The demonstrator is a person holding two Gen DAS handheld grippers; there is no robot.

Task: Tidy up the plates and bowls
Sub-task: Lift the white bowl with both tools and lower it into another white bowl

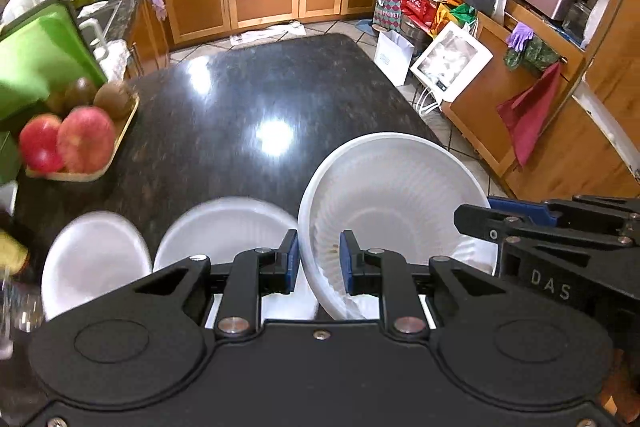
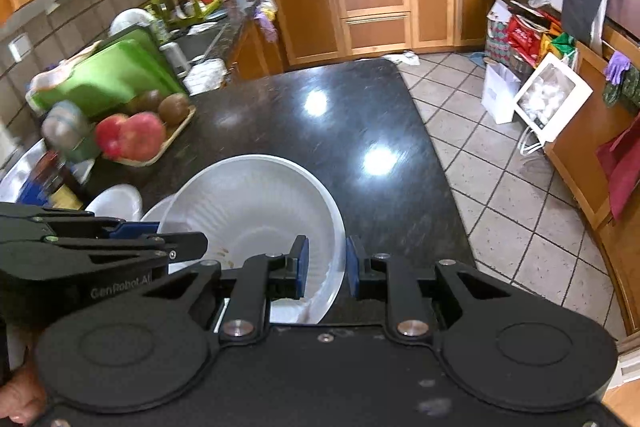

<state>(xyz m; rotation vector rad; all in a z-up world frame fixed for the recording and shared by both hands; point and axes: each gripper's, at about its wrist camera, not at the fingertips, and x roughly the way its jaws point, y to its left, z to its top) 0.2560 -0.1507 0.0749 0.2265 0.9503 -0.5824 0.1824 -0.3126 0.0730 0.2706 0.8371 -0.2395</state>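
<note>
1. At the far left of the table (image 1: 248,99), a tray of fruit (image 1: 76,143) sits near the edge beside a green board (image 1: 40,63), seemingly parked clear of the crockery.
2. Next come two small white bowls (image 1: 92,259), side by side near the front edge; the blur makes it hard to tell whether they touch, and their near parts are cut off by the tool's body.
3. The left hand-held gripper (image 1: 319,261) is clamped on the near-left rim of the large white bowl (image 1: 396,195), one blue pad inside the wall and one outside.
4. The bowl sits tilted, apparently lifted off the table, though its underside is hidden, so contact cannot be ruled out. Small brownish specks lie inside near the rim.
5. The right hand-held gripper (image 2: 327,263) is likewise clamped on the bowl's right rim (image 2: 340,227); a two-sided hold probably steadies so wide a bowl for stacking.
6. Right of the table, the floor clutter is too distorted to identify.
</note>
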